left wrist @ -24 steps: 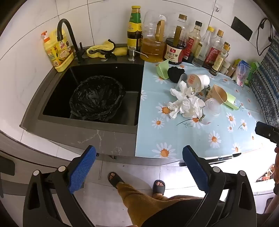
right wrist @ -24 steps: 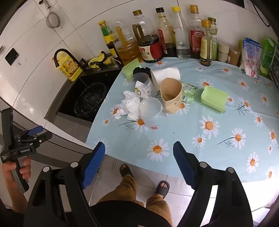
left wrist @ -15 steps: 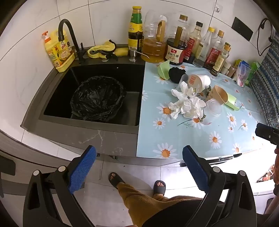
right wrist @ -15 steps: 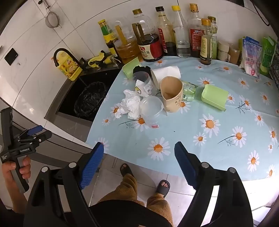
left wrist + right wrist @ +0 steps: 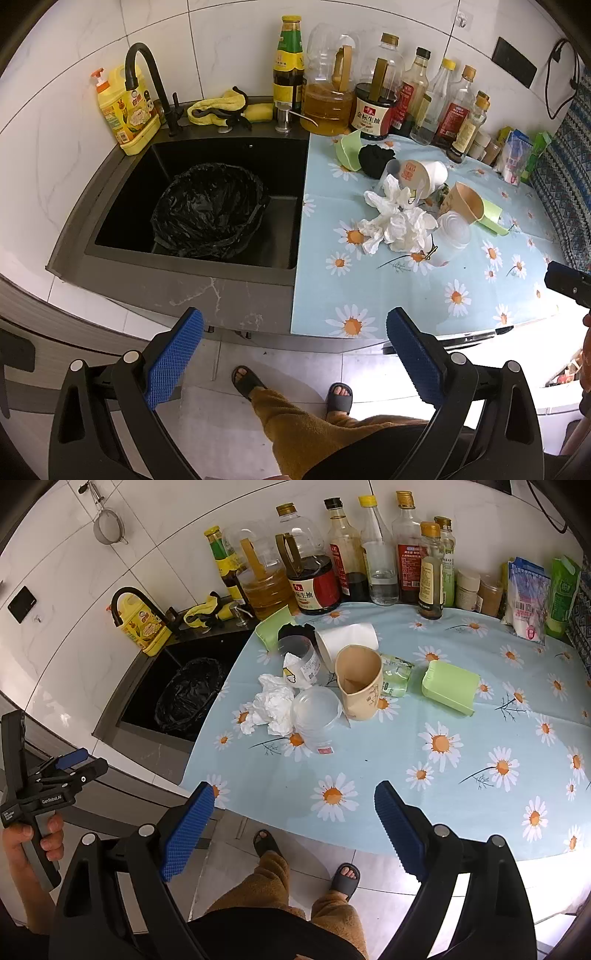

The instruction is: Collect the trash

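A pile of trash lies on the daisy tablecloth (image 5: pixel 443 775): crumpled white tissues (image 5: pixel 273 705) (image 5: pixel 399 221), a clear plastic cup (image 5: pixel 316 712), a tan paper cup (image 5: pixel 358 683) on its side, a white paper cup (image 5: pixel 349 638), a clear labelled cup (image 5: pixel 299 657) and green boxes (image 5: pixel 448 686). A bin lined with a black bag (image 5: pixel 210 214) (image 5: pixel 188 698) stands in the dark sink (image 5: pixel 110 206). My left gripper (image 5: pixel 291 354) is open and empty, in front of the counter edge. My right gripper (image 5: pixel 295 830) is open and empty, short of the tablecloth's front edge.
Bottles of oil and sauce (image 5: pixel 314 579) line the tiled back wall. A black tap (image 5: pixel 144 77), yellow soap bottle (image 5: pixel 125 110) and yellow cloth (image 5: pixel 218 109) sit behind the sink. Packets (image 5: pixel 528 598) stand at the far right. The person's legs and sandals (image 5: pixel 336 398) are below.
Both grippers have drifted slightly toward the counter; the jaws stay open and nothing on the counter has moved.
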The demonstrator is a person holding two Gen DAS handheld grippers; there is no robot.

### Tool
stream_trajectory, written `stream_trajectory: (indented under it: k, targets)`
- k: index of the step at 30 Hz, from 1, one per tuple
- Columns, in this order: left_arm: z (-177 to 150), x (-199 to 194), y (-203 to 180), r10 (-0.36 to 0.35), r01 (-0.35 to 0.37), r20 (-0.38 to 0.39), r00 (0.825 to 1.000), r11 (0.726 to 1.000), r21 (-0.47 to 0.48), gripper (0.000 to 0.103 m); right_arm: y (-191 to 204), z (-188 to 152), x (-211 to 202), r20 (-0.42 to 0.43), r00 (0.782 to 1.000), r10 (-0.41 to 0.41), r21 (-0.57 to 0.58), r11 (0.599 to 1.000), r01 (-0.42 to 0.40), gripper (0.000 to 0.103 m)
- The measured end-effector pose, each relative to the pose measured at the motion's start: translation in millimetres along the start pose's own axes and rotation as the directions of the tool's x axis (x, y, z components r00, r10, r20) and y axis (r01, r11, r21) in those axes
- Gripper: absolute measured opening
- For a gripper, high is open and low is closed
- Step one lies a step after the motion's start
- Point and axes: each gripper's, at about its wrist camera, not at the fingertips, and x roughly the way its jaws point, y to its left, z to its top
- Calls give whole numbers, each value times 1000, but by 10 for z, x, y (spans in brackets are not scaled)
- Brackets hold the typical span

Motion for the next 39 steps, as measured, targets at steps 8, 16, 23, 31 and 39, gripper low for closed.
stream_trajectory:
  k: [8, 16, 23, 31, 39]
  targets:
    - [4, 3, -17, 7, -7, -1, 1000, 1000, 1, 96, -9, 4, -7, 6, 1000, 9, 6, 1000, -9, 95]
    - [22, 21, -59, 22, -22, 1, 1000, 1000, 13, 96, -21, -6, 0, 14, 1000, -1, 10, 1000, 1, 98]
    - [51, 34, -30, 34, -34, 1, 999, 999, 7, 96, -20, 16, -21, 20, 1000, -2, 3, 1000, 2, 98]
    - [13, -2, -91, 48, -48, 10, 999, 999, 15, 97, -28, 11, -24, 21, 1000, 5, -6, 1000, -5, 98]
    - [10, 11, -119, 64, -64, 0, 998, 998, 7, 97, -62, 20, 8, 13, 1000, 17, -6, 1000, -17, 98]
